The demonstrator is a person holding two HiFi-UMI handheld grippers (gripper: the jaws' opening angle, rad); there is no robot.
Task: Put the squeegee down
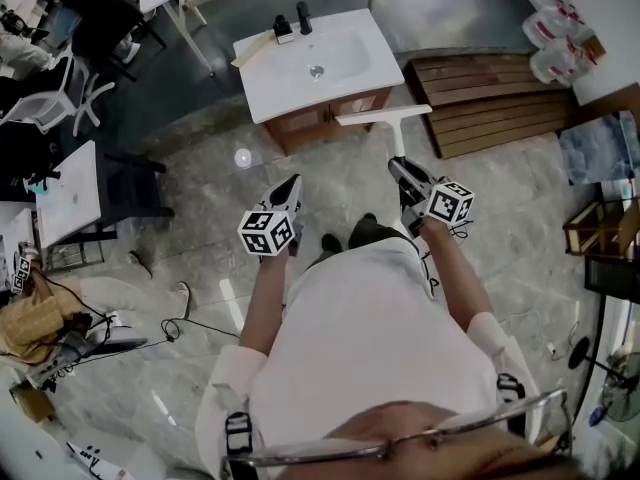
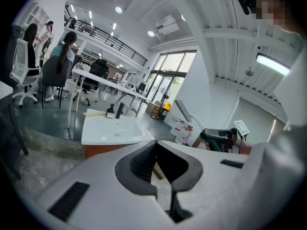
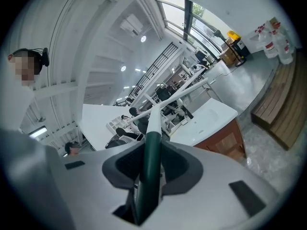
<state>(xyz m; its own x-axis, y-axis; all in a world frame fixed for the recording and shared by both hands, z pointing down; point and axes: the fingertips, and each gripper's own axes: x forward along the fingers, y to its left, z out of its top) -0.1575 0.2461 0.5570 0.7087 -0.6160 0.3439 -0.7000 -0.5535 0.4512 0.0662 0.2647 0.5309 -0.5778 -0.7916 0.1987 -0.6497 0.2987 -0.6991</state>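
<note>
The squeegee (image 1: 385, 116) has a white blade bar, a white neck and a dark green handle (image 3: 151, 163). My right gripper (image 1: 398, 165) is shut on that handle and holds the squeegee in the air, blade forward, just in front of the white sink cabinet (image 1: 310, 63). The blade hangs near the cabinet's front right corner. My left gripper (image 1: 295, 182) is held level to the left of it, jaws shut with nothing between them (image 2: 155, 143). In the left gripper view the right gripper (image 2: 218, 138) and the squeegee (image 2: 183, 110) show off to the right.
The sink top carries a black tap (image 1: 303, 18) and a soap bottle (image 1: 283, 30). A slatted wooden pallet (image 1: 490, 103) lies right of the cabinet, with plastic jugs (image 1: 555, 38) behind it. Desks, chairs and seated people (image 1: 60, 28) fill the left. Cables (image 1: 150, 328) trail on the marble floor.
</note>
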